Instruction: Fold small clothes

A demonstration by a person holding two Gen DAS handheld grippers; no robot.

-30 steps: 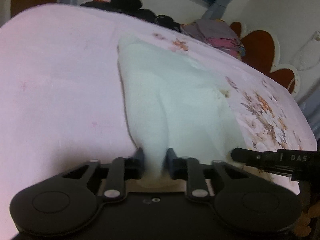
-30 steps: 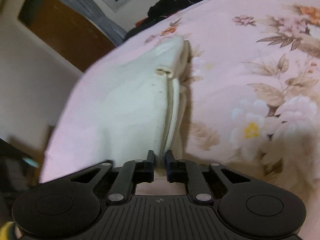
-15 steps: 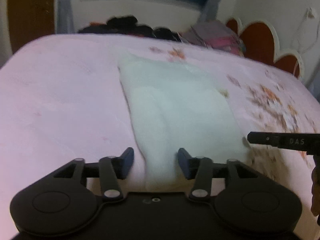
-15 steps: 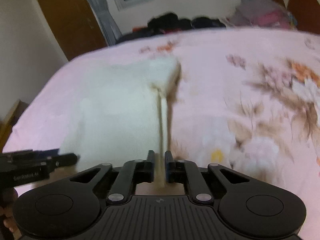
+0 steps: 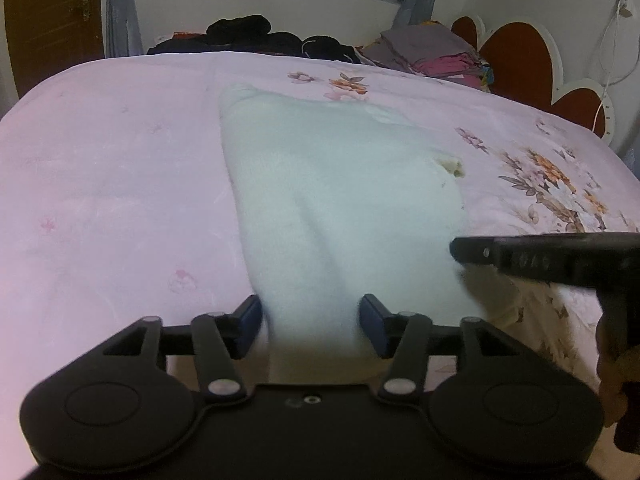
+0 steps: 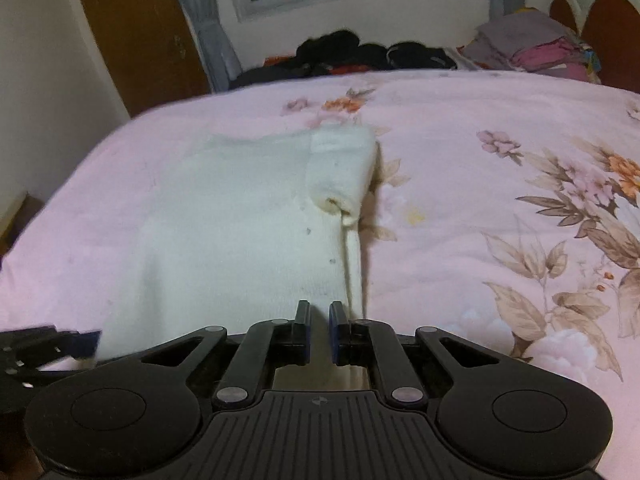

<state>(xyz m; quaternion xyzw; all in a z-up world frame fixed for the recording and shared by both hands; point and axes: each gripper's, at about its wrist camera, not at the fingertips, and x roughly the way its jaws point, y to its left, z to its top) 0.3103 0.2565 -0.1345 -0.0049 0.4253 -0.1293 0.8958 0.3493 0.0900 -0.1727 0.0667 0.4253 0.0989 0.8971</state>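
A white knit garment (image 5: 340, 184) lies spread on the pink floral bedspread (image 5: 120, 184), its near edge toward me. My left gripper (image 5: 311, 316) sits at that near edge. Its jaws are opening, a fold of the cloth lies loose between them, and the pads do not press on it. In the right wrist view the same garment (image 6: 240, 220) shows a folded sleeve along its right side. My right gripper (image 6: 319, 320) is shut on the garment's near right edge. Each view catches the other gripper's tip: the right gripper (image 5: 460, 250) and the left gripper (image 6: 80, 338).
Dark clothes (image 5: 256, 32) are heaped along the bed's far edge. A stack of folded clothes (image 5: 432, 52) stands at the far right by the brown headboard (image 5: 520, 52). A wooden door (image 5: 48, 12) is at the far left. A hand (image 5: 616, 376) shows at the right edge.
My left gripper's jaws have spread apart and released the pinched cloth. The garment has dropped from a raised fold to lying flatter on the bed. My right gripper rolled level and kept its grip.
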